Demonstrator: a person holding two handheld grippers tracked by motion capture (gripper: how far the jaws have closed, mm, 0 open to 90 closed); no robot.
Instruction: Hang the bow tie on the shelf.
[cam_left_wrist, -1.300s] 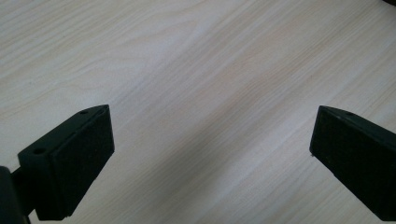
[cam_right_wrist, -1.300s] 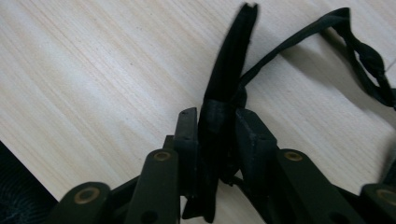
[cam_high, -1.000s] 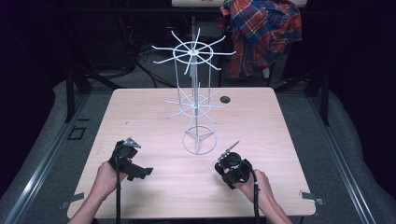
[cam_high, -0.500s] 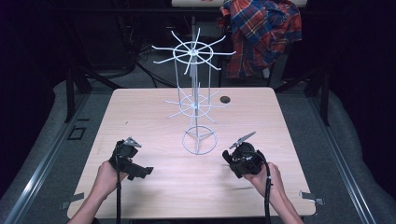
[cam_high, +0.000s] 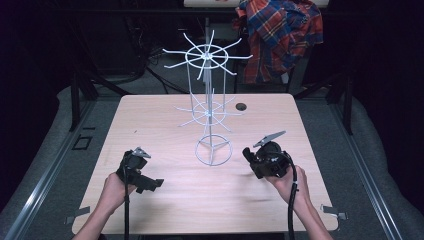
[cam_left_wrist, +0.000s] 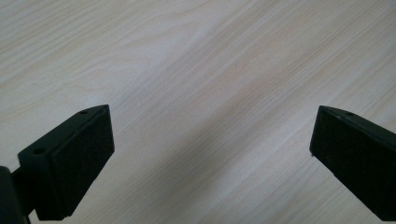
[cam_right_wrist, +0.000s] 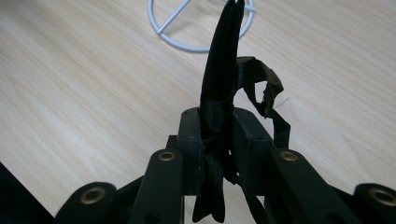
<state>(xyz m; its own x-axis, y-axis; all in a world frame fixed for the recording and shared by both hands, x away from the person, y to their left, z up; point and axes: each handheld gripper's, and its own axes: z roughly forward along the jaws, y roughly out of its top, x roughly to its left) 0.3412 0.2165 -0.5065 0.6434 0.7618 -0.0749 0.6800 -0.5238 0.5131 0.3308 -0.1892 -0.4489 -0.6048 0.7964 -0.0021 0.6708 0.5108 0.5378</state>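
I have the right gripper clamped on a black strap-like item, probably a band or cap with loose webbing; its jaws are pressed together on the folded material, which stands up between them and points toward the ring base of the white wire rack, just beside that base in the right gripper view; in the high view the gripper sits near the rack's foot, on the right side of the desk. The left gripper hovers low over bare wood with its jaws wide apart and nothing between them.

My guess is the item is meant for one of the rack's wire arms; the risks follow from that. The grip is on a thin fold, so the fabric may slide out if I swing quickly; a loose loop of webbing hangs to one side and could snag on a lower arm before I reach the one I want; the rack looks light and tall on a narrow ring, so a sideways push from the gripper could tip or spin it; with the left gripper well apart from the base, nothing steadies it; and the limp item may droop past a prong.
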